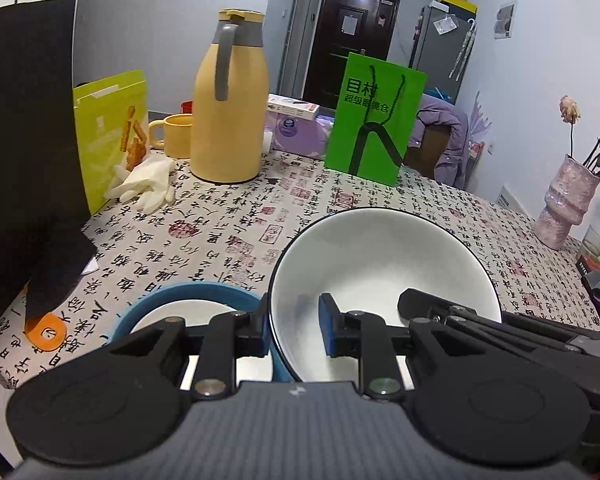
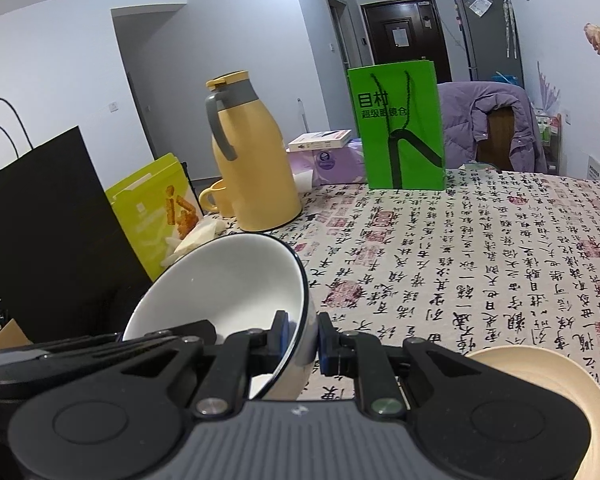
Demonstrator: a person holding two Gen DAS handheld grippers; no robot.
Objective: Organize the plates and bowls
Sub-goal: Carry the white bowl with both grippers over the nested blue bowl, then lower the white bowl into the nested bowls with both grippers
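We've got both tongs clamped on one white bowl (image 1: 384, 264), from opposite sides of its rim. Left tongs (image 1: 294, 330): nearly closed, one pad outside the wall, the blue pad inside. Right tongs (image 2: 302, 338): same pinch on the other side, rim squeezed between the pads (its arm also shows in the left view, reaching into the bowl from the right).

Bowl is white inside with a thin dark rim, tilted in the right wrist view (image 2: 228, 280), and it looks lifted off the tabletop (image 2: 480, 260), though we can't tell for sure.

Just left of it in the left view sits a blue bowl (image 1: 188, 300) with white inside, partly hidden by the tongs. Right wrist view shows a cream plate (image 2: 540, 384) at lower right, half behind the gripper body.

Behind, on the calligraphy-print cloth: yellow jug (image 1: 228, 112), yellow mug (image 1: 172, 132), green paper bag (image 1: 376, 120), black paper bag (image 1: 24, 152), yellow-green snack box (image 1: 112, 128), white glove (image 1: 148, 184), pink vase (image 1: 566, 204) far right.
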